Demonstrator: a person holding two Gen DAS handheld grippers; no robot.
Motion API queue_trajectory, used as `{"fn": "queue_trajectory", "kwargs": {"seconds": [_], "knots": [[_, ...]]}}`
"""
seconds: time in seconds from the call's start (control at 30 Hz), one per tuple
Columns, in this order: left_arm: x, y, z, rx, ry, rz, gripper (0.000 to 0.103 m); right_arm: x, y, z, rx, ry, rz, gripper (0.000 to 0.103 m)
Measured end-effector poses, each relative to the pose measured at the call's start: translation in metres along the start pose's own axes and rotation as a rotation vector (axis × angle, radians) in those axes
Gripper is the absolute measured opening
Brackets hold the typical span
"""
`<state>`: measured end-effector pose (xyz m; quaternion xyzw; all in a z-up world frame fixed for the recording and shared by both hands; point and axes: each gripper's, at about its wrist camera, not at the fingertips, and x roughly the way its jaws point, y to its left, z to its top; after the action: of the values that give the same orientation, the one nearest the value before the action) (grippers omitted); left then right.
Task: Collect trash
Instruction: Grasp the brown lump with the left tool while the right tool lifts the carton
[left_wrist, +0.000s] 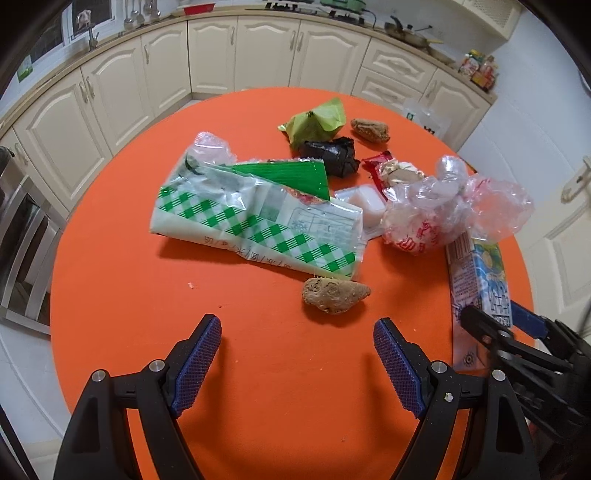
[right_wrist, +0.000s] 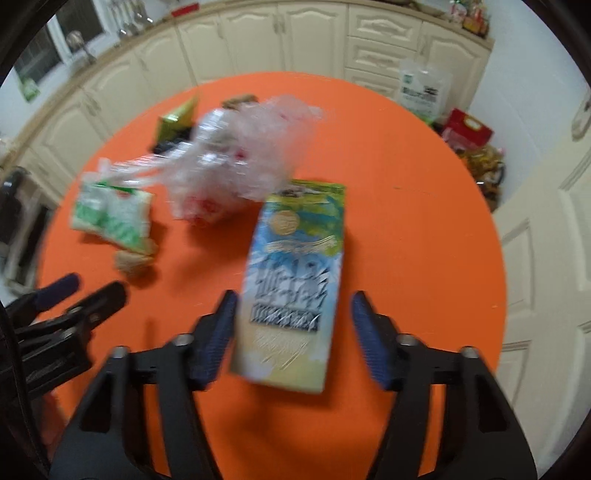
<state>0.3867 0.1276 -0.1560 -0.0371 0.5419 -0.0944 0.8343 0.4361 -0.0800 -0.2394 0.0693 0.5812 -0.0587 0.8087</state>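
The right tool (right_wrist: 291, 332) has its fingers spread apart, and one blue-and-yellow carton (right_wrist: 295, 288) lies flat on the orange worktop (right_wrist: 406, 221) between them, its near end level with the pads; the view is blurred, so I cannot tell whether either pad touches it. Ahead and to the left of this tool sits one crumpled clear plastic bag (right_wrist: 243, 158), and further left one green-checked wrapper (right_wrist: 114, 214).

The left tool (left_wrist: 297, 354) is also spread apart, holding nothing, low over bare worktop. Just ahead of it and slightly right lies one brown lump (left_wrist: 334, 295), close against the near edge of the green-checked wrapper. A second brown lump (left_wrist: 369, 129) lies far ahead, beside one green paper wrapper (left_wrist: 314, 120) and one black crumpled wrapper (left_wrist: 332, 157). One red wrapper (left_wrist: 380, 166) is next to the plastic bag.
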Motion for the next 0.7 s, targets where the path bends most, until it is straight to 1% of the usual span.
{"fn": "queue_trajectory", "kwargs": {"seconds": [0.07,0.1,0.13,0.17,0.2,0.23,0.33,0.37,0.43,0.5,0.53,0.7], "knots": [[0.004,-0.001,0.002,-0.006,0.001,0.005,0.081,0.016,0.004,0.004,-0.023,0.03,-0.012,0.065],[0.007,-0.002,0.004,-0.009,0.002,0.012,0.081,0.014,0.003,0.005,-0.02,-0.001,-0.003,0.064],[0.01,-0.004,0.005,-0.01,0.006,0.02,0.081,0.015,0.001,0.005,-0.018,-0.007,0.002,0.06],[0.015,-0.005,0.006,-0.01,0.016,0.03,0.081,0.014,0.0,0.006,-0.018,-0.014,0.011,0.057],[0.019,-0.007,0.008,-0.01,0.025,0.035,0.081,0.014,-0.002,0.006,-0.019,-0.017,0.008,0.051],[0.02,-0.01,0.009,-0.004,0.009,0.042,0.081,0.014,-0.004,0.006,-0.02,-0.02,0.007,0.047],[0.026,-0.018,0.012,0.013,0.0,0.021,0.08,0.012,-0.009,0.005,-0.023,-0.033,0.036,0.048],[0.027,-0.019,0.013,0.018,-0.007,0.02,0.075,0.014,-0.01,0.005,-0.026,-0.036,0.034,0.048],[0.029,-0.023,0.012,0.036,-0.025,0.046,0.063,0.014,-0.007,0.003,-0.041,-0.049,0.014,0.048],[0.029,-0.025,0.011,0.042,-0.043,0.081,0.037,0.014,-0.006,-0.001,-0.039,-0.054,0.018,0.047],[0.029,-0.025,0.01,0.038,-0.047,0.109,0.037,0.014,-0.007,-0.001,-0.034,-0.056,0.028,0.048],[0.03,-0.025,0.007,0.028,-0.042,0.085,0.036,0.012,-0.011,-0.005,-0.041,-0.058,0.038,0.047]]}}
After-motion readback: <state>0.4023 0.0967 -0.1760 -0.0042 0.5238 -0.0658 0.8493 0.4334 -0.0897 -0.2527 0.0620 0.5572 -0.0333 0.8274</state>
